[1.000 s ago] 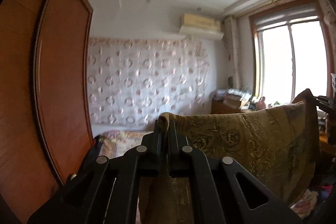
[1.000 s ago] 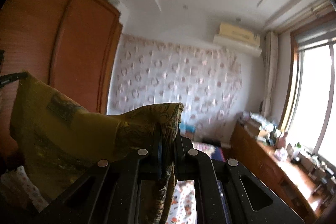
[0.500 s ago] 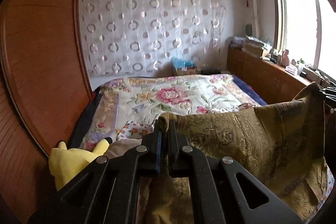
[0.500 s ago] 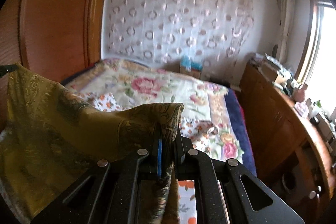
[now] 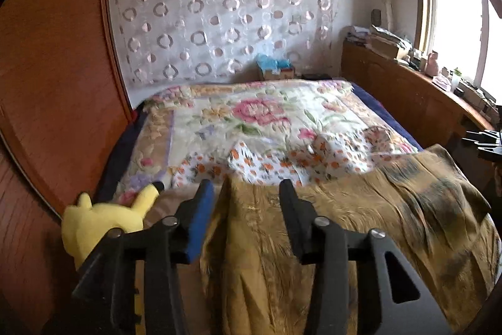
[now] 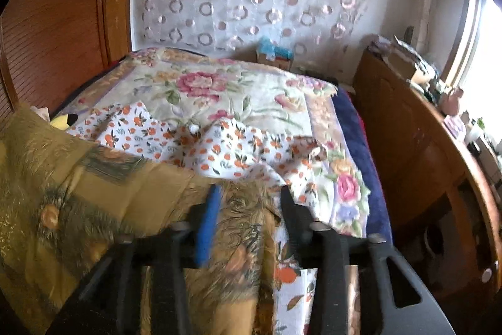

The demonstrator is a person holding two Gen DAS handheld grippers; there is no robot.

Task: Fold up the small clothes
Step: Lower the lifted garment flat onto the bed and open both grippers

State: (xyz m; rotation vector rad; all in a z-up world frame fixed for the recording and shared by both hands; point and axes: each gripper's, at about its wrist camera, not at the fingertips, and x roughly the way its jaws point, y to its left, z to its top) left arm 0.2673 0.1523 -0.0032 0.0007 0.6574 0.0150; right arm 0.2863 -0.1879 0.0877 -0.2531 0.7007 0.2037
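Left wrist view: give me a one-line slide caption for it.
Left gripper open over the gold cloth spread on the bed, yellow plush at left.

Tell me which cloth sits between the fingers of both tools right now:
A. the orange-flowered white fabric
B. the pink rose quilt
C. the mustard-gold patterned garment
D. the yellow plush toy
C: the mustard-gold patterned garment lies between the spread fingers of the left tool and the right tool, both open, with the orange-flowered white fabric farther back on the bed.
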